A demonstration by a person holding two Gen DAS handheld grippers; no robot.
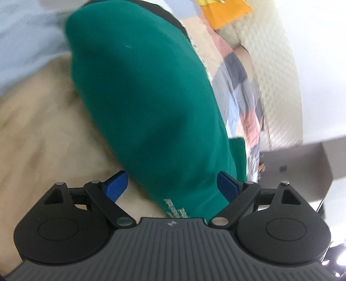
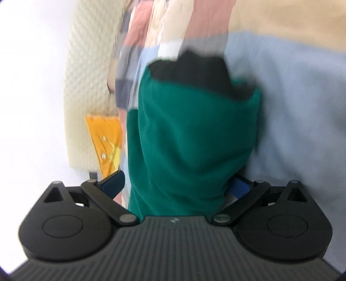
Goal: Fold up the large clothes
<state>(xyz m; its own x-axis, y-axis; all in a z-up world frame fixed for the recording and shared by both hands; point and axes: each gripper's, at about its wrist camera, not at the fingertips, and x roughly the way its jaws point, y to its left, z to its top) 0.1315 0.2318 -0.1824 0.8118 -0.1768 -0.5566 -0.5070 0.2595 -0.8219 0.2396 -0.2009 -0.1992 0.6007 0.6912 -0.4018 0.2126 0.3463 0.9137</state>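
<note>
A dark green garment (image 1: 147,103) with pale lettering near its close end runs from between my left gripper's fingers up across the view. The left gripper (image 1: 172,186) is open wide. Its left blue pad (image 1: 115,186) stands clear of the cloth, while the right pad (image 1: 227,187) is at the cloth's edge. In the right wrist view the same green garment (image 2: 190,134) bunches up between the fingers, with a black lining or layer (image 2: 194,69) at its far end. The right gripper (image 2: 176,183) is also open wide, and cloth partly hides its right pad (image 2: 239,188).
The garment lies over a beige surface (image 1: 43,121) and a pale blue sheet (image 2: 302,108). A striped pink, grey and blue cloth (image 1: 242,90), an orange cloth (image 1: 227,13) and a cream textured cover (image 1: 279,71) are beside it. Both views are tilted and blurred.
</note>
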